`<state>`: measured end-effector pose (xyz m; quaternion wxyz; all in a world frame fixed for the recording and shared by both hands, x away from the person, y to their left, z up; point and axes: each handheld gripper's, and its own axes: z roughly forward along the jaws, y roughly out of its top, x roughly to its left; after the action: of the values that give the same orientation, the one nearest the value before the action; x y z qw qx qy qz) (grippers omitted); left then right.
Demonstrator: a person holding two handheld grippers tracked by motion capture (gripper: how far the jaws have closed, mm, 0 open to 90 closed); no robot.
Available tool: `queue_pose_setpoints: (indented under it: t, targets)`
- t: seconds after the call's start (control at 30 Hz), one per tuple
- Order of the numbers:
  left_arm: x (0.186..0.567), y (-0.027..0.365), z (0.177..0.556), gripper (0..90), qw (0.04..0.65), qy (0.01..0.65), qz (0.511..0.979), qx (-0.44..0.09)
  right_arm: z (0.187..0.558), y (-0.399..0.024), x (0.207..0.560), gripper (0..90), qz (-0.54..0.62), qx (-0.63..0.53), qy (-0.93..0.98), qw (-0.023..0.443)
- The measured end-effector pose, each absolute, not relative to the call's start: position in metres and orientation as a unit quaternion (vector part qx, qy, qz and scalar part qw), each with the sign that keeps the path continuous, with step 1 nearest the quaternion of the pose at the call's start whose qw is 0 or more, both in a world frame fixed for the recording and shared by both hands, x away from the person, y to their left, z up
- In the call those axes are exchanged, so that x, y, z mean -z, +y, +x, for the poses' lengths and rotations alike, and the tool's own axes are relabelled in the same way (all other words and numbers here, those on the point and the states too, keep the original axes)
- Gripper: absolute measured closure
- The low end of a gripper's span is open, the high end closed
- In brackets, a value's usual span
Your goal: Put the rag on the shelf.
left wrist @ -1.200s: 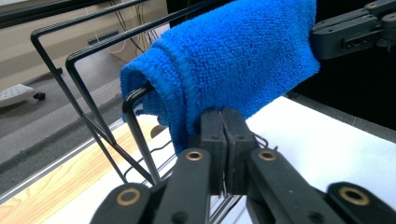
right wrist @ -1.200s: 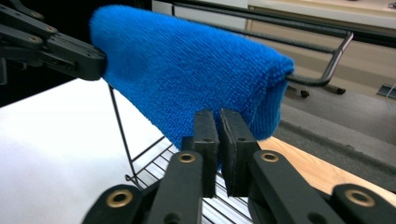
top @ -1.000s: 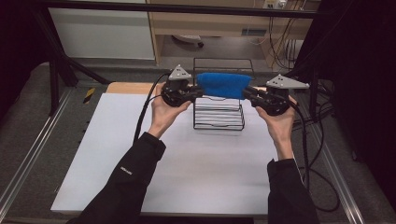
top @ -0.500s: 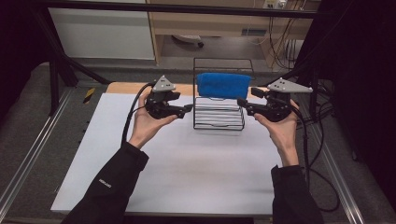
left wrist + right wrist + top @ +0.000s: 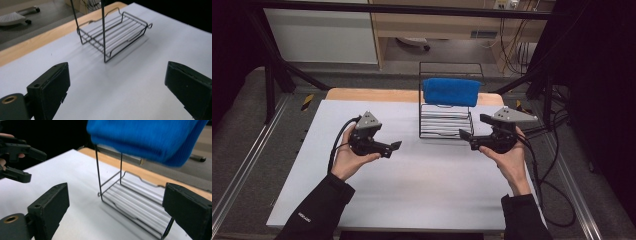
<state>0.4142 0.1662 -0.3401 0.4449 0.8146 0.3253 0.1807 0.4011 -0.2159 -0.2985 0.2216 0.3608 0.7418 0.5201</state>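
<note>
High view: white table [image 5: 412, 200], broad and bare at the near side. Toward the far edge, black wire rack [image 5: 446, 107], upright, with a slatted lower shelf and a tall frame. Draped over its top rail, folded blue towel [image 5: 451, 91], hanging evenly down both sides, free of both grippers; looks placed there on purpose, the rail carrying its weight so no grip is needed. Left of the rack and well apart from it, left gripper [image 5: 395, 147], held low over the table, fingers having just been opening, now standing wide with nothing between them. Just beside the rack's near right corner, right gripper [image 5: 466, 140], fingers likewise just opened wide and empty. Left gripper view: same rack [image 5: 113, 30] ahead between spread fingers, bare table beneath. Right gripper view: towel [image 5: 147, 137] overhead on the rail, rack [image 5: 135, 202] below it, other gripper [image 5: 18, 157] far off. Judged a release with both hands drawn clear.
</note>
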Motion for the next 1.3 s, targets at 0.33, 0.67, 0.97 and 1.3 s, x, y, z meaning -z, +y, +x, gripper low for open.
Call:
queue_pose_setpoints:
  t: [0.33,0.67,0.97,1.3]
  targets:
    - [0.38,0.202,0.389,6.9,0.441,0.345,0.81,-0.174,0.39,-0.222,0.36,2.6,0.386,-0.504,0.752,0.177]
    - [0.407,0.233,0.37,8.5,0.444,0.352,0.806,-0.168,0.375,-0.229,0.409,0.7,0.38,-0.458,0.788,0.158]
    - [0.427,0.252,0.361,8.4,0.433,0.356,0.812,-0.166,0.363,-0.248,0.43,0.7,0.388,-0.447,0.794,0.133]
    - [0.441,0.264,0.355,8.1,0.432,0.365,0.809,-0.162,0.354,-0.268,0.445,0.9,0.406,-0.445,0.789,0.117]
